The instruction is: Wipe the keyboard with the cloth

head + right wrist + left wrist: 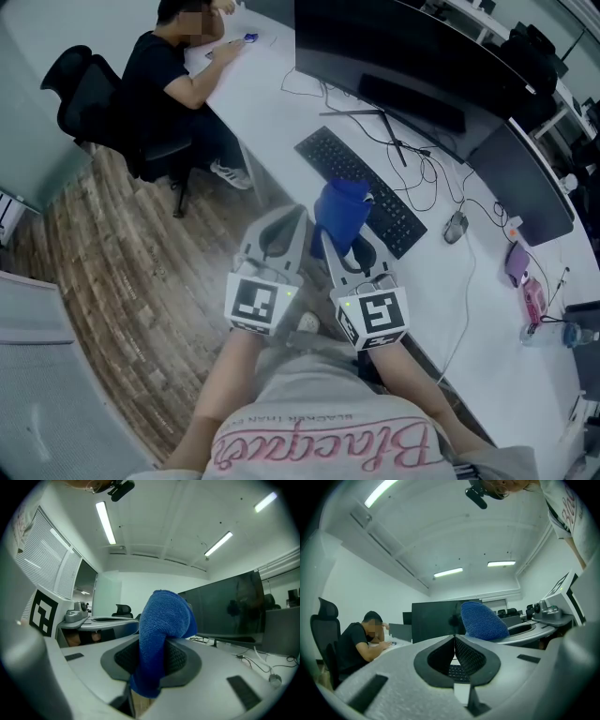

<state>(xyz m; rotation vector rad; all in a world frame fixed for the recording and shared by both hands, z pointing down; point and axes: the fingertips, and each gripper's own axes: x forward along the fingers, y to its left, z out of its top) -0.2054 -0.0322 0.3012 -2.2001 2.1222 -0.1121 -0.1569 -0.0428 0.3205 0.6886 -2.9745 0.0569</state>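
Two tongs were side by side: my right gripper [151, 649] was clenched on the blue cloth [342, 208], which bunched up out of its jaws, while my left gripper [454, 638] was closed on nothing, pads pressed together. In the head view the cloth was at the near edge of the black keyboard [375, 192], just at twelve o'clock from my right tongs. The keyboard ran from ten o'clock to four across the white desk [272, 103].

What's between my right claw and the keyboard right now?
Only the blue cloth, pinched in the right claw, overlapping the keyboard in the head view.
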